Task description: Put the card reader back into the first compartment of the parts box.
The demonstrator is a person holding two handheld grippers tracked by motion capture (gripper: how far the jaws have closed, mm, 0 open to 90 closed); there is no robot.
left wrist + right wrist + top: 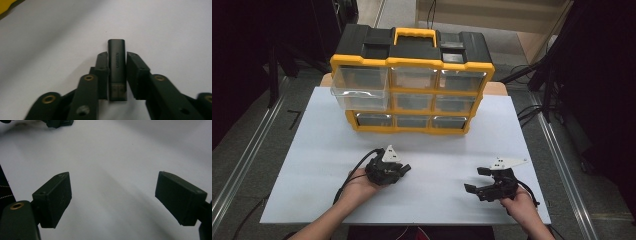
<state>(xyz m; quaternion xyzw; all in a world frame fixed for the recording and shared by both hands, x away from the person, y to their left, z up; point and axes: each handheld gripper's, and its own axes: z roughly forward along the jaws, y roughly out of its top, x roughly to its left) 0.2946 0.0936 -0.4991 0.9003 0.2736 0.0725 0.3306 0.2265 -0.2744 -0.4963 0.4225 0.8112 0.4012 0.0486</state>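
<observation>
While left tool [117, 75] pinches it, USB stick [116, 62] protrudes forward.

Workshop: parts organizer [412, 85], cables, metal floor rails.

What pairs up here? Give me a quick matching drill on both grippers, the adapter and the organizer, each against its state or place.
1. left gripper
2. right gripper
3. dark adapter
4. drawer organizer

a. top-left drawer pulled out
b. jaws wide apart over bare white table
c. lies flat between two pads
d. shut on a small stick

Pairs: 1-d, 2-b, 3-c, 4-a
</observation>
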